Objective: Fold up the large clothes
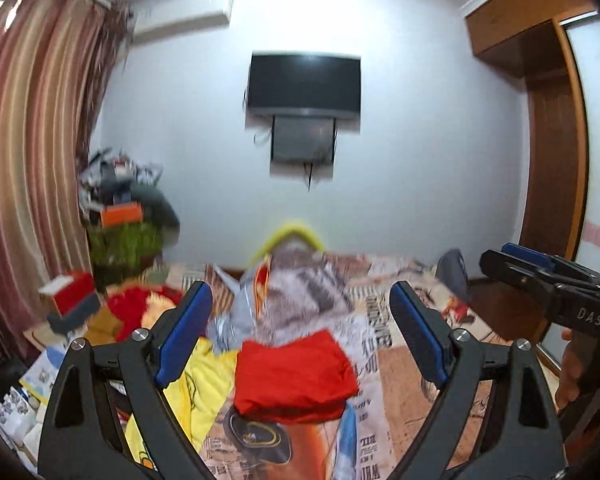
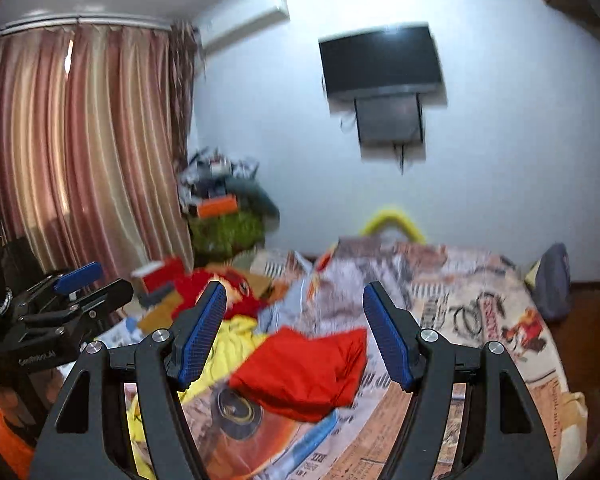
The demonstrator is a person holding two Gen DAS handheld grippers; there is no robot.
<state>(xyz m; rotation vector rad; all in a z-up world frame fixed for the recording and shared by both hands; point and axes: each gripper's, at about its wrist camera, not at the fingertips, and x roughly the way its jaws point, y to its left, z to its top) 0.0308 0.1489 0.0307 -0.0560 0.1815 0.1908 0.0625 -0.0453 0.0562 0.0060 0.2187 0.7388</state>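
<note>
A folded red garment (image 1: 294, 378) lies on the bed with the printed sheet (image 1: 404, 380), in front of both grippers; it also shows in the right wrist view (image 2: 306, 368). A yellow garment (image 1: 198, 388) lies crumpled to its left, and shows in the right wrist view (image 2: 232, 340) too. My left gripper (image 1: 300, 336) is open and empty, held above the red garment. My right gripper (image 2: 296, 334) is open and empty, also above it. The right gripper appears at the right edge of the left wrist view (image 1: 540, 276); the left gripper appears at the left of the right wrist view (image 2: 76, 292).
A grey-white patterned cloth (image 1: 300, 292) is heaped behind the red garment. A red plush item (image 2: 224, 292) and boxes (image 1: 72, 300) lie at the bed's left. A cluttered stand (image 1: 124, 216) sits by the curtain. A dark bag (image 2: 552, 284) and a wardrobe (image 1: 556, 140) are at the right.
</note>
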